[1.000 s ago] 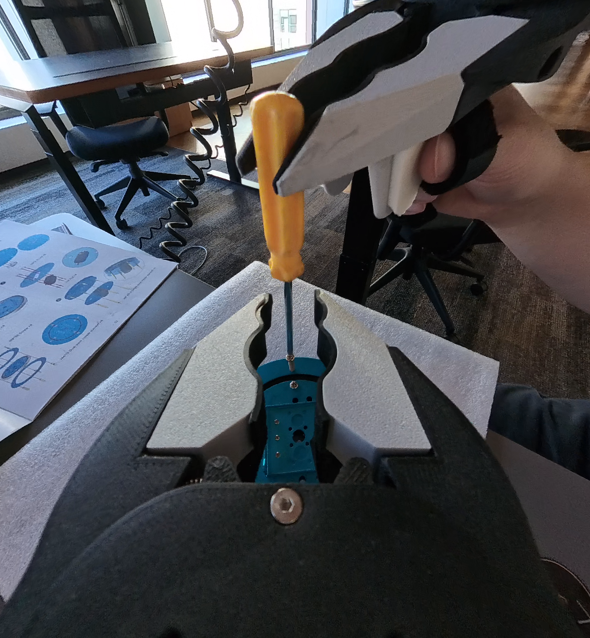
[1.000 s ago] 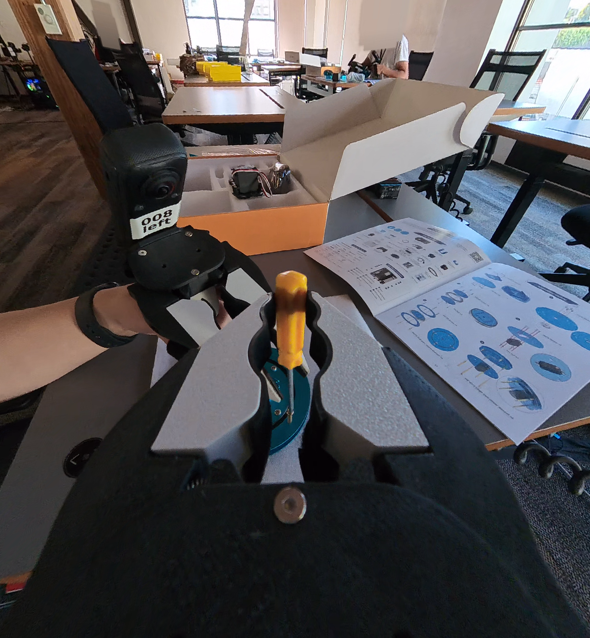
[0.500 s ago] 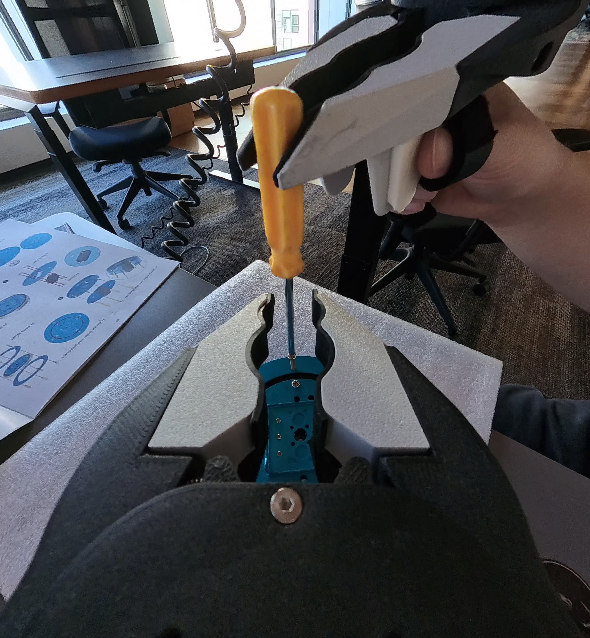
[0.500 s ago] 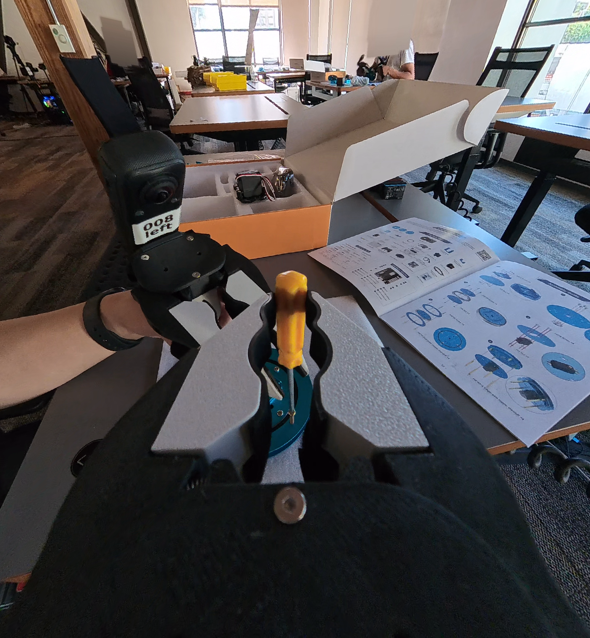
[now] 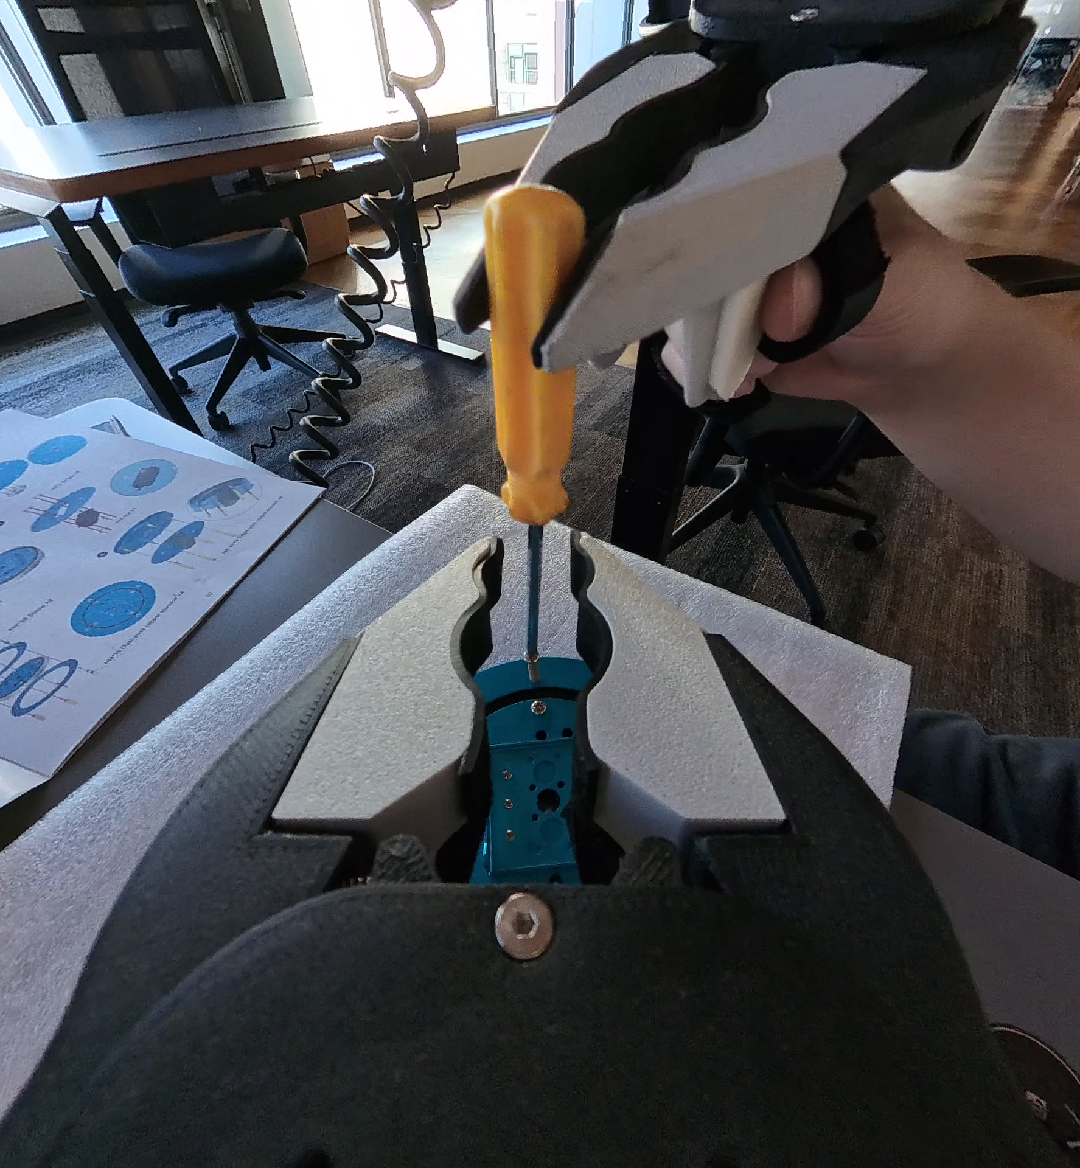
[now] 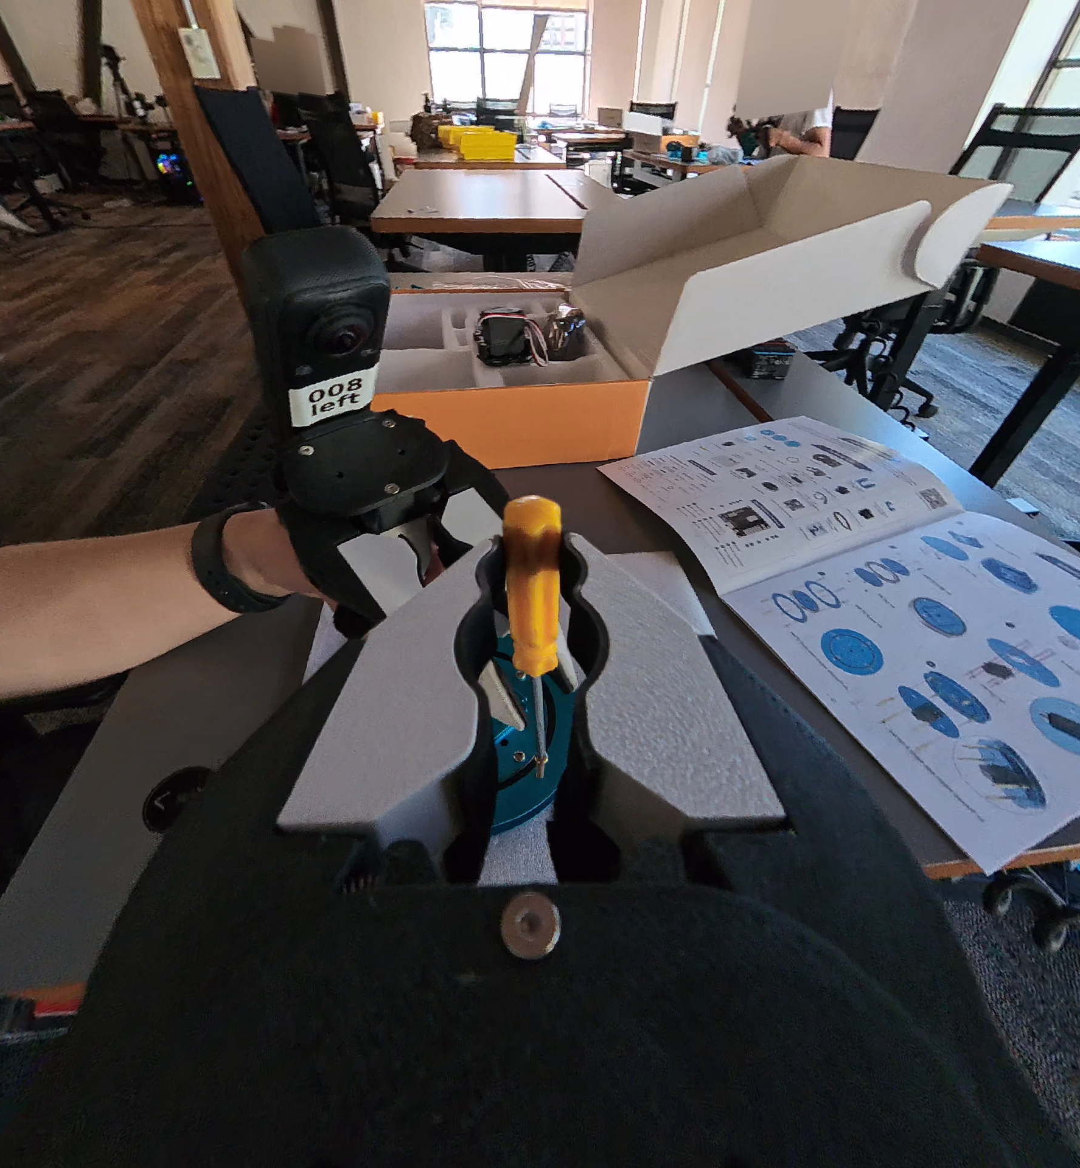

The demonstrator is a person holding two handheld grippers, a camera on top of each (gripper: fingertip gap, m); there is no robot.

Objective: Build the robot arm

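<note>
My left gripper (image 5: 532, 569) is shut on a teal metal bracket (image 5: 534, 796) that stands on a teal round disc (image 5: 512, 679) over a white foam sheet (image 5: 746, 632). My right gripper (image 6: 529, 556) is shut on a yellow-handled screwdriver (image 6: 528, 607), held upright. In the left wrist view the screwdriver (image 5: 531, 354) points down, its tip on a small silver screw (image 5: 532, 662) at the disc's rim. The right gripper (image 5: 701, 208) comes in from the upper right in that view. The left gripper (image 6: 398, 537) with its camera shows at the left of the right wrist view, beside the disc (image 6: 524, 746).
An open instruction booklet (image 6: 904, 632) lies on the dark table to the right; it also shows in the left wrist view (image 5: 94, 569). An open orange box (image 6: 524, 379) with foam-held parts stands behind. Office desks and chairs (image 5: 215, 278) surround the table. A coiled black cable (image 5: 347, 354) hangs nearby.
Both grippers keep their hold. The screwdriver has stayed on the screw, and the views have shifted only slightly.
</note>
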